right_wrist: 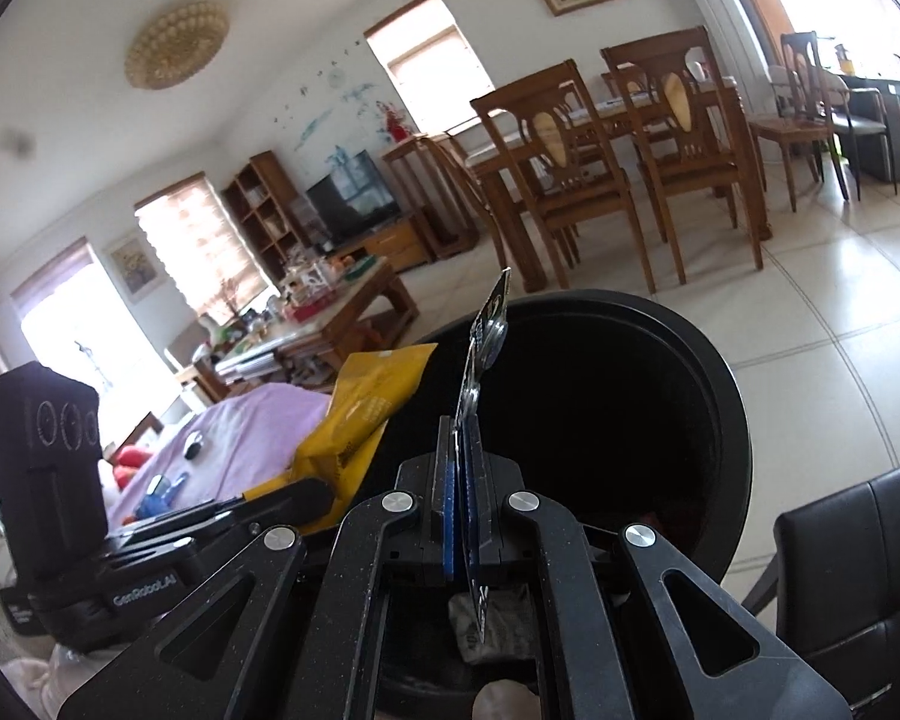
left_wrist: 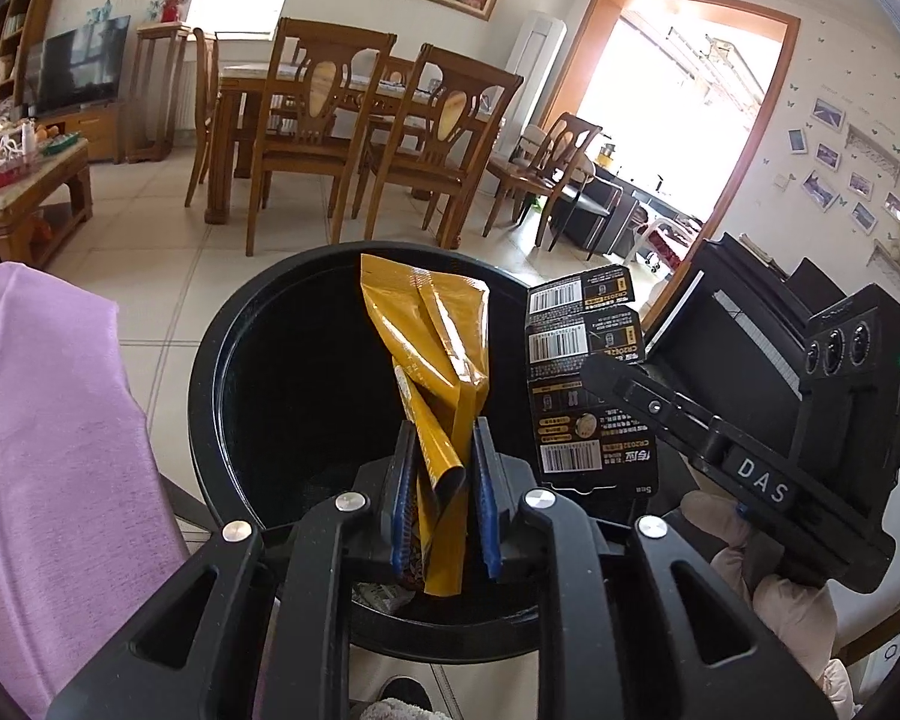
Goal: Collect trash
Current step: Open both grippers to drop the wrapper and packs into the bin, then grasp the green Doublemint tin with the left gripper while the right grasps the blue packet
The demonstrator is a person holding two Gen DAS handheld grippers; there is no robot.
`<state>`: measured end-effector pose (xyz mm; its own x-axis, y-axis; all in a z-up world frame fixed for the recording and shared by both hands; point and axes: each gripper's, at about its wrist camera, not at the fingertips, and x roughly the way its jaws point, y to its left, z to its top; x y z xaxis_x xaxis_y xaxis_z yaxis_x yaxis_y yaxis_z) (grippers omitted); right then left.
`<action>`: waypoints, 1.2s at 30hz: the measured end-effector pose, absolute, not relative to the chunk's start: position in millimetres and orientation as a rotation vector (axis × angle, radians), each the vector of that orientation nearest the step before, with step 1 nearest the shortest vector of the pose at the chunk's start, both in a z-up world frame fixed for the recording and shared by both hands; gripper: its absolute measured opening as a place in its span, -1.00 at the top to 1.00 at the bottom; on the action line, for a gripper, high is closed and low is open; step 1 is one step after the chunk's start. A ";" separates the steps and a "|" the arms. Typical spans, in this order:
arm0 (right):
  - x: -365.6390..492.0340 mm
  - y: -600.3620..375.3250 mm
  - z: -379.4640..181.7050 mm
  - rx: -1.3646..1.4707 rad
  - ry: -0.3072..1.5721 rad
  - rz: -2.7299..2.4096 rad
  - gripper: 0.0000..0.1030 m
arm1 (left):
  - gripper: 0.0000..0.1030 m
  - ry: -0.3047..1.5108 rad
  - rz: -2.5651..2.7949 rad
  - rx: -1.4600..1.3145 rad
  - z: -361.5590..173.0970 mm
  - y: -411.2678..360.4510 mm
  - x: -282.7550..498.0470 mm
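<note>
Two pieces of trash in the tools, both poised over the mouth of the black bin (left_wrist: 210, 360), neither yet dropped. Nearest, in the left view: left tool (left_wrist: 444, 480) only narrowly parted, yellow wrapper (left_wrist: 432, 348) standing upright between the blue pads (left_wrist: 403, 498), leaning on the 9 o'clock pad with a sliver of gap at the 3 o'clock one; hold apparently slack. Just at 3 o'clock of the wrapper: black battery card (left_wrist: 561, 420), pinched at its edge by the right tool (right_wrist: 463, 480), jaws closed tight on it, seen edge-on in the right view, with a gloved hand (left_wrist: 768, 570) behind. Below both, deep in the bin: crumpled grey paper (right_wrist: 492, 624), so apparently some collecting done already. Left to do, by the look of it: release of wrapper and card into the bin. At 9 o'clock of the bin: purple cloth (left_wrist: 48, 420) with a few small items (right_wrist: 162, 489) on it, too small to tell whether trash. Farther off at 12 o'clock: wooden dining table (left_wrist: 240, 75) and chairs (left_wrist: 306, 144), nothing there recognisable as litter.
</note>
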<state>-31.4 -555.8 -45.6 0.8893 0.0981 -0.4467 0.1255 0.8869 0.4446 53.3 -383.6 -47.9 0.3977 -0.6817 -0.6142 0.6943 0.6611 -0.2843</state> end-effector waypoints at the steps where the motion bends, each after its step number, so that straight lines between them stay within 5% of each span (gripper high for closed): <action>1: -29.5 -555.8 -46.8 0.483 0.484 -0.016 0.92 | 0.51 0.774 -0.865 0.018 -49.5 -383.3 54.1; 3: -27.5 -556.0 -48.7 0.483 0.488 -0.016 0.86 | 0.12 0.782 -0.849 0.012 -50.1 -381.1 57.2; 7: -29.3 -551.8 -45.5 0.474 0.471 -0.027 0.17 | -0.06 0.761 -0.838 0.009 -43.0 -373.6 54.9; 9: -29.7 -549.7 -43.5 0.472 0.462 -0.029 0.13 | -0.30 0.740 -0.825 0.013 -37.6 -368.2 52.2; 15: -32.2 -528.4 -32.2 0.456 0.450 -0.010 -0.14 | -0.52 0.697 -0.809 -0.004 -20.5 -339.8 37.0; 27: -1.1 -432.7 -2.1 0.353 0.479 0.112 -0.23 | -0.52 0.589 -0.571 -0.087 17.4 -188.9 44.3; 36: 42.3 -330.0 8.6 0.235 0.535 0.268 -0.23 | -0.49 0.723 -0.318 -0.106 -4.6 -85.7 119.4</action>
